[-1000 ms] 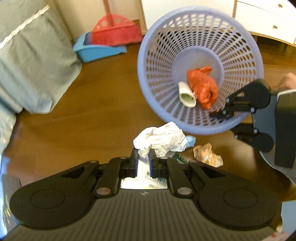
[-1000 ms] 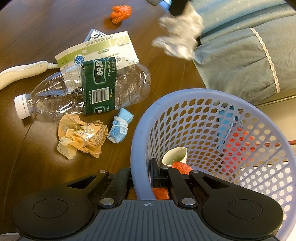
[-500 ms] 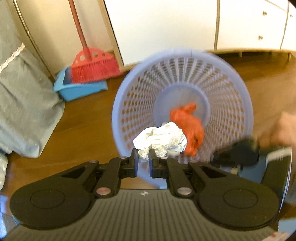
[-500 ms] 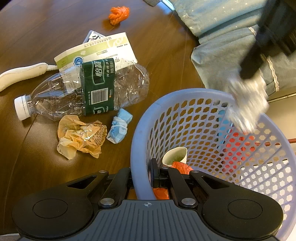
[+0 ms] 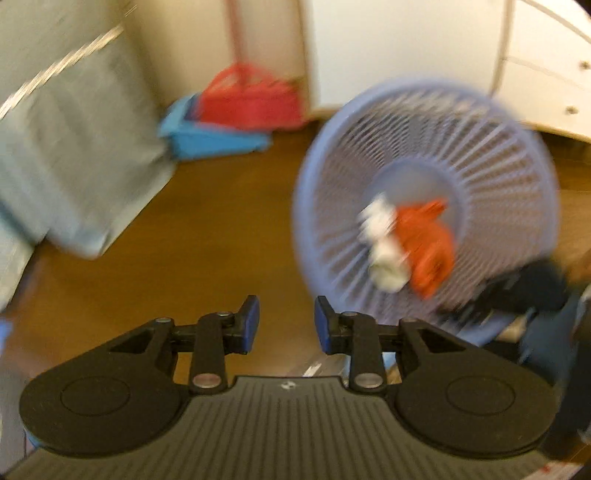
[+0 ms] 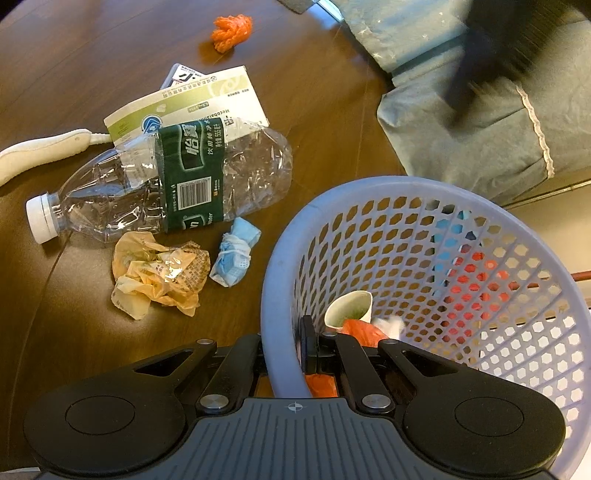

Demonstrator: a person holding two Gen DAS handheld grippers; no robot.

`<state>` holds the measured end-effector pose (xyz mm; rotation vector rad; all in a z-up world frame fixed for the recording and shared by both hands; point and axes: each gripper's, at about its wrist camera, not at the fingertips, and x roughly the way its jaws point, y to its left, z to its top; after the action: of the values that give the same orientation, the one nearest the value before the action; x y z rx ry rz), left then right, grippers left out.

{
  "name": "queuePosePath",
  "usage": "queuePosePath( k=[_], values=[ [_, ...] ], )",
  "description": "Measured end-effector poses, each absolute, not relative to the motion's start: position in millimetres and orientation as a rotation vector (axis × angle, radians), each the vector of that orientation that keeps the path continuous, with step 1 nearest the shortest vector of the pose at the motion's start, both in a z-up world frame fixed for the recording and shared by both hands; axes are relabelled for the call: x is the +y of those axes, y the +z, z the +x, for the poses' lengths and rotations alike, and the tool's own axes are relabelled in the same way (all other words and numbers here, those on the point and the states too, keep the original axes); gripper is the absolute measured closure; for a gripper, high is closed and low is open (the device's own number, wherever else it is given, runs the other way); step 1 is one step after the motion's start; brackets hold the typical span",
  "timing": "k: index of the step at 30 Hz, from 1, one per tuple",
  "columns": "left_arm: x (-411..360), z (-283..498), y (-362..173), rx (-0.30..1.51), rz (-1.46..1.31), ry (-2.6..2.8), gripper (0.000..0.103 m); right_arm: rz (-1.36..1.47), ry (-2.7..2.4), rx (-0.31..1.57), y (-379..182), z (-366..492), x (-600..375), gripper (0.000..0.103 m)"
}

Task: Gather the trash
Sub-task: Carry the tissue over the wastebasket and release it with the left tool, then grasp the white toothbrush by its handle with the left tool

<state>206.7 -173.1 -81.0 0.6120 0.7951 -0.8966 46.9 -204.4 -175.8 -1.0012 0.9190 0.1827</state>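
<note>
Now white wad [image 5: 384, 243] beyond parted left gripper [image 5: 286, 321]

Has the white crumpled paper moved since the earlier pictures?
Yes. It left the left claw, whose jaws have just been opening and stand empty, and now lies inside the purple basket beside the orange bag.

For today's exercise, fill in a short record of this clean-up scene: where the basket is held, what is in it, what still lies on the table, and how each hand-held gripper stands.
basket: lilac mesh basket, its rim clamped by the right hand-held gripper
inside basket: paper cup, orange bag, white crumpled paper
left hand-held gripper: jaws just opened, nothing between them
still on table: crushed plastic bottle, yellow wrapper, blue face mask, flattened carton, orange scrap
</note>
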Motion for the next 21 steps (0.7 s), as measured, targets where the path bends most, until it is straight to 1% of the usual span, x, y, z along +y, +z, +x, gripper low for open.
queuePosePath(
  k=[5, 10, 14, 18, 21],
  values=[
    [-110, 210, -118, 0.932, 0.576, -0.755, 0.075, -0.999, 0.183, 0.921, -177, 48, -204, 0.103],
    [-71, 183, -152, 1.037, 0.539, -0.707, 0.073, -1.003, 0.182, 0.922, -176, 47, -204, 0.103],
    [-59, 155, -176, 1.111, 0.505, -0.715, 0.072, -1.003, 0.183, 0.921, -176, 47, -204, 0.103],
    [-62, 126, -200, 1.197, 0.442, -0.730, 0.072, -1.005, 0.183, 0.922, -176, 47, -204, 0.103],
    [-71, 112, -217, 1.223, 0.427, -0.748, 0.072, -1.007, 0.183, 0.924, -177, 46, -205, 0.103]
  ],
)
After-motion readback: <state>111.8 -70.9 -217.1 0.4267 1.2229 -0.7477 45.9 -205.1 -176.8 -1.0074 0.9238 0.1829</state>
